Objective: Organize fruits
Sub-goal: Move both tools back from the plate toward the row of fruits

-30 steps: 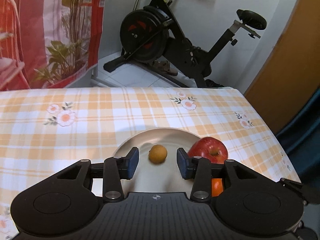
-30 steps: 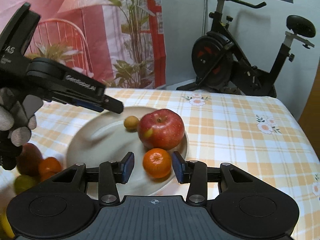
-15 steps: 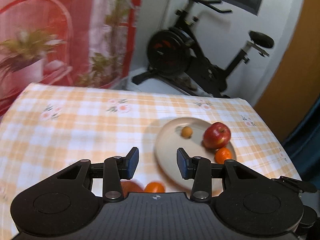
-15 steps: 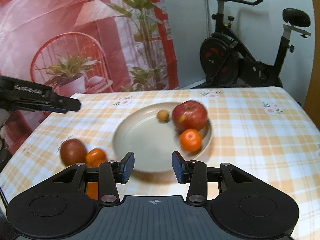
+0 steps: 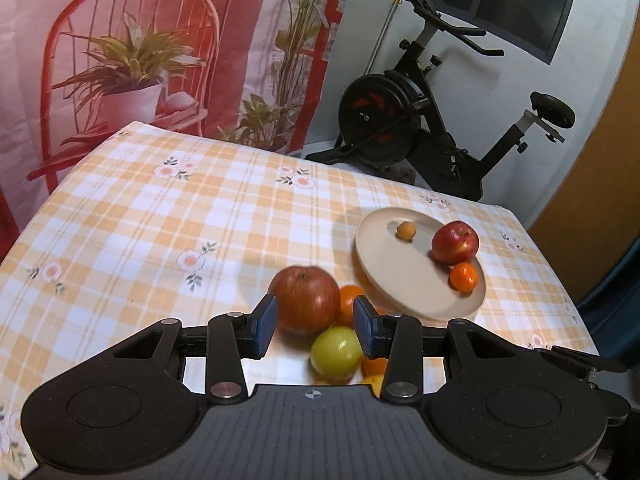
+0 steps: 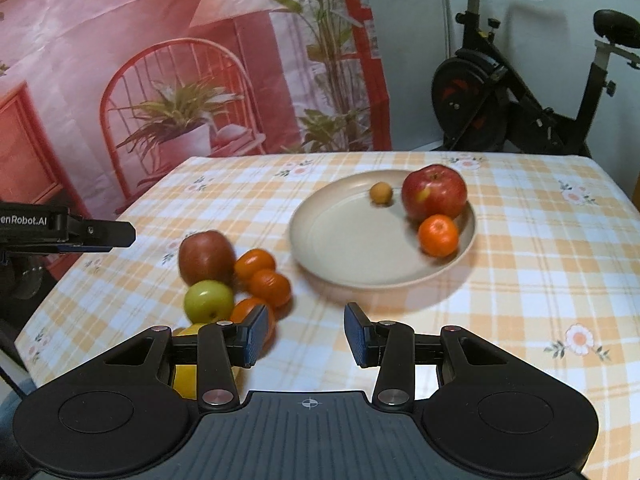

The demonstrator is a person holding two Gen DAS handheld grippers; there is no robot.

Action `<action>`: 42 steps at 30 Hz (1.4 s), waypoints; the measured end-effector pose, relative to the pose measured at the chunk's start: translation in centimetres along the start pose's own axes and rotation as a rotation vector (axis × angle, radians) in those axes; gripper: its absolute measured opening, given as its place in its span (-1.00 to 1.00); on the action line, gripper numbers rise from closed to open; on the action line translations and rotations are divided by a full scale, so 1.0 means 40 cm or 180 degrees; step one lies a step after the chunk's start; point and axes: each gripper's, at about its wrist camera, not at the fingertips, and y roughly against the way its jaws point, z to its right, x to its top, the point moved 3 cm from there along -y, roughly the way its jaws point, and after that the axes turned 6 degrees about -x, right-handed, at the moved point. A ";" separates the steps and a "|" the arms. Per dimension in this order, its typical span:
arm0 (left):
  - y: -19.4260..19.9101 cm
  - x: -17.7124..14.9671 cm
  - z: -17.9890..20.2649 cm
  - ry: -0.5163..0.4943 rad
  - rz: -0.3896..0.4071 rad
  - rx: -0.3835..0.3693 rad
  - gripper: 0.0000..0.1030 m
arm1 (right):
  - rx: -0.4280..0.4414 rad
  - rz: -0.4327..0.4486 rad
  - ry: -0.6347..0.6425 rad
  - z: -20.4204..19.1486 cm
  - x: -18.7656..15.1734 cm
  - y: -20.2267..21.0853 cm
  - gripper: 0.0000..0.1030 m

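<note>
Near the bench's left edge, the loose pile (image 6: 224,276) waits beside the plate (image 6: 340,240). Both the left gripper (image 5: 314,326) and right gripper (image 6: 304,334) have fingers spread, empty. Best: straddle one fruit squarely, pinch gently, lift clear of its neighbours.

"enRobot.AI" — on left gripper (image 6: 124,234) body
</note>
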 end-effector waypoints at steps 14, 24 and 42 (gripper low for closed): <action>0.040 -0.107 0.014 0.0044 -0.0068 0.0030 -0.15 | 0.0051 0.0010 0.0095 -0.032 -0.050 0.053 -0.24; 0.050 -0.169 0.018 0.0068 -0.0159 0.0005 -0.15 | 0.0173 -0.0033 0.0303 -0.075 -0.111 0.083 -0.24; 0.042 -0.211 0.028 0.0069 -0.0284 -0.0234 -0.16 | 0.0271 -0.0031 0.0540 -0.120 -0.148 0.108 -0.17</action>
